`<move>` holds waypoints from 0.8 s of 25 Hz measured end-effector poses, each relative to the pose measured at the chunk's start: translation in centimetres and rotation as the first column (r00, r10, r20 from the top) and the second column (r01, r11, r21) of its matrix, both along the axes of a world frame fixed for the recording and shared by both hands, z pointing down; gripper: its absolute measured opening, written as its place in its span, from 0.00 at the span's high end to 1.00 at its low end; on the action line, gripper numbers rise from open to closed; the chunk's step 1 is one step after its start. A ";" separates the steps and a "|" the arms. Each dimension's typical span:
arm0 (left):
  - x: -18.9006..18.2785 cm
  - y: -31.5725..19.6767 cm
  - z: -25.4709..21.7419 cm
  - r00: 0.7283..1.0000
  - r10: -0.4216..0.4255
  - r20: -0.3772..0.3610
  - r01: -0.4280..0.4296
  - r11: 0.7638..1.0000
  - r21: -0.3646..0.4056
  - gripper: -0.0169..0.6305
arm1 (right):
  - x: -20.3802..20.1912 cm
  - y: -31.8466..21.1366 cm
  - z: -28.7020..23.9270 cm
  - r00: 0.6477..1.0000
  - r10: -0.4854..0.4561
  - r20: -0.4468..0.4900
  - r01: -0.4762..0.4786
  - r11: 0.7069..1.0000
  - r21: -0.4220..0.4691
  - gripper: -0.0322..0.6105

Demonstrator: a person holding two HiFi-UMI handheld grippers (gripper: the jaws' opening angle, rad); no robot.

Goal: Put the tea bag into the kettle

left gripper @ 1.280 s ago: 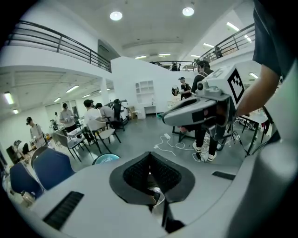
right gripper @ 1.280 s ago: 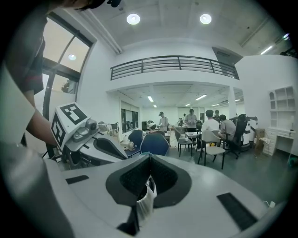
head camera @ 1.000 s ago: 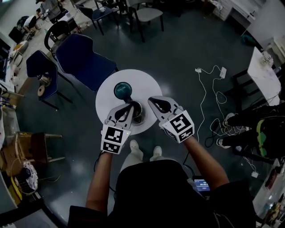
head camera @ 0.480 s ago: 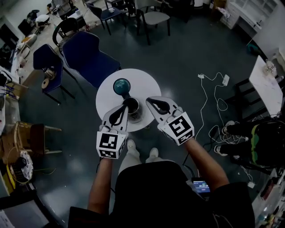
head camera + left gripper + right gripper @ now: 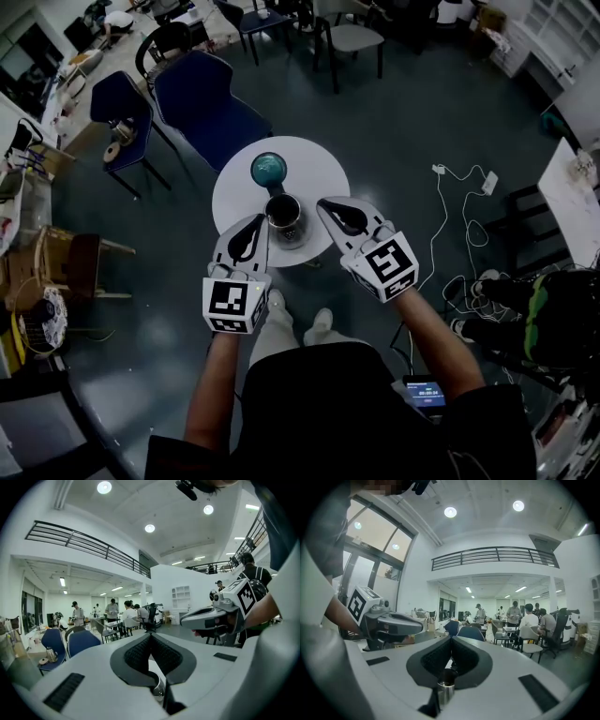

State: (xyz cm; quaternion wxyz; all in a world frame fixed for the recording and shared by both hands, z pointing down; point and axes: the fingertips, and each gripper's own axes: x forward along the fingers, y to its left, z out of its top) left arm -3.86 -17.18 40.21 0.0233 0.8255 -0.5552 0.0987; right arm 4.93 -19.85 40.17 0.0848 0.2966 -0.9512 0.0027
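the left gripper (image 5: 150,639) has drawn back toward the person. a second ago its tip lay over the mouth of the metal kettle (image 5: 283,214), and half a second ago it was at the rim. now it sits just left of the kettle and clear of the opening, above the near left edge of the round white table (image 5: 314,169). its jaws are pressed together with nothing between the pads, and the kettle's rim shows below them in the left gripper view.

the right gripper (image 5: 451,641) has hardly moved. it hangs just right of the kettle at the table's near right edge, jaws closed and empty, with the kettle's steel wall showing low under them.

the kettle stands uncovered near the table's near edge, as before. a teal round object (image 5: 269,170) lies just beyond it, toward the far edge.

the tea bag cannot be made out in any view. the kettle's inside is too dark to read.
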 end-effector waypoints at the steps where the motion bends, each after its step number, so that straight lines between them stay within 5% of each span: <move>1: 0.0 0.1 -0.1 1.000 -0.003 0.000 0.003 1.000 0.001 0.95 | -0.1 0.1 0.0 1.000 -0.004 0.002 0.004 1.000 0.000 0.92; 20: -5.4 2.8 -1.4 0.998 -0.022 -0.055 0.022 1.000 0.013 0.95 | -5.0 1.8 -2.1 1.000 0.011 0.007 -0.011 1.000 0.023 0.92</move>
